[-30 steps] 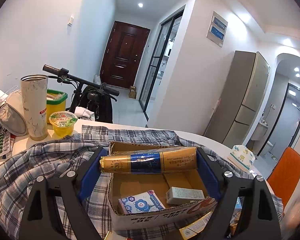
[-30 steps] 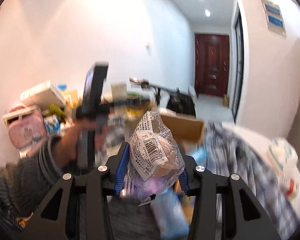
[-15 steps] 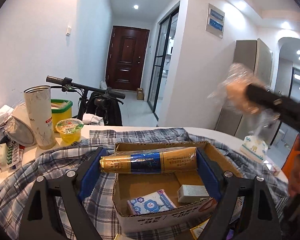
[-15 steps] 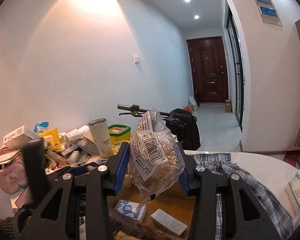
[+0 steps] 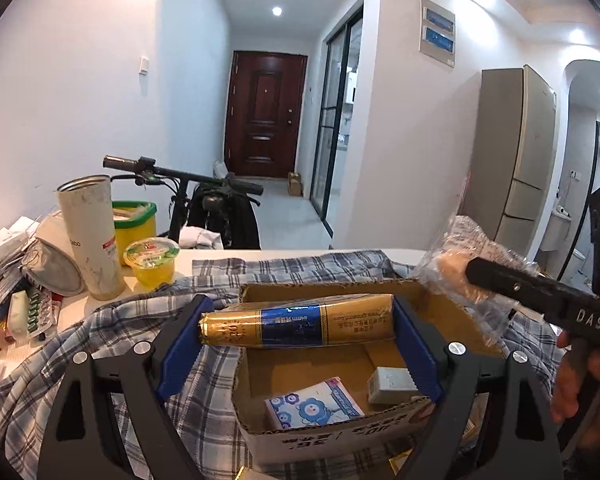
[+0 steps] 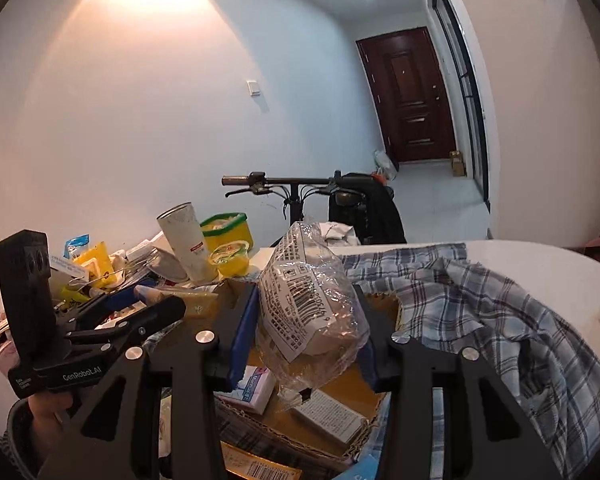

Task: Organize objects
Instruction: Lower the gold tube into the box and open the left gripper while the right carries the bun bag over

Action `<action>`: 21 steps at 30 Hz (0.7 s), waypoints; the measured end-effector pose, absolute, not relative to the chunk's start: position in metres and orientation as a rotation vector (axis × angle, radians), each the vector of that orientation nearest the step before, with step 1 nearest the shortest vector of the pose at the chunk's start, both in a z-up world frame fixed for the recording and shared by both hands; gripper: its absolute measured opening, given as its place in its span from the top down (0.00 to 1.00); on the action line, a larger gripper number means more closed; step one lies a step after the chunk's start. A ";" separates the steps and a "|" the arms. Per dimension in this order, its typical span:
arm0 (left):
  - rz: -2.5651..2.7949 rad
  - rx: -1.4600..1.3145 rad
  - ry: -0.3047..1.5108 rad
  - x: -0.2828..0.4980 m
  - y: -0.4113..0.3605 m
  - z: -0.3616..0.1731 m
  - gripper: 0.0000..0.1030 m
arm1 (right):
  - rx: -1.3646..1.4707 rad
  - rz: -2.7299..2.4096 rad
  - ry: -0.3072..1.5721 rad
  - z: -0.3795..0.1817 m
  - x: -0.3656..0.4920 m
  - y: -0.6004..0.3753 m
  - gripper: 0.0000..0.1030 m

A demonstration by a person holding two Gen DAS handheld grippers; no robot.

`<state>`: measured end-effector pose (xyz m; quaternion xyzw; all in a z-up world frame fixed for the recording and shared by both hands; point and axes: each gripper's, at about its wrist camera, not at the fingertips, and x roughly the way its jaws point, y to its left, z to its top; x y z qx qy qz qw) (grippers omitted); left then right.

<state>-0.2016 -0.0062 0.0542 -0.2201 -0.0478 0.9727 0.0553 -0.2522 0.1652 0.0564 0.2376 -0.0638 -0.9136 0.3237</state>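
gold roll, wrapped bun over box

Bright ceiling spotlights, warm wall glare, sharp focus, fisheye bending, dark corner vignette.

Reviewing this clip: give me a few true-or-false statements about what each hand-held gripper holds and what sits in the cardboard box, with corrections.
1. The left hand-held gripper holds a gold and blue roll by its ends. True.
2. The right hand-held gripper is empty. False: it is clamped on a clear plastic bag with a barcode label.
3. The cardboard box has a small packet with blue flowers inside. True.
4. The box sits on bare wood. False: it rests on a plaid cloth.
5. The yellow jelly cup is inside the box. False: it stands on the table beside the white tumbler.
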 end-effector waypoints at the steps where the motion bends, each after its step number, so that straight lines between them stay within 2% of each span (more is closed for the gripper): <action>1: 2.950 -0.677 -0.134 -0.203 -0.004 0.054 0.13 | 0.638 -2.389 -0.176 0.055 -0.254 0.165 0.58; 8: 2.964 -0.786 -0.076 -0.228 0.013 0.056 0.13 | 0.638 -2.381 -0.224 0.054 -0.251 0.176 0.58; 14: 2.960 -0.874 0.063 -0.249 0.033 0.051 0.13 | 0.639 -2.394 -0.260 0.053 -0.253 0.183 0.57; 21: 2.924 -0.938 -0.016 -0.262 0.028 0.037 0.13 | 0.633 -2.387 -0.264 0.055 -0.250 0.181 0.57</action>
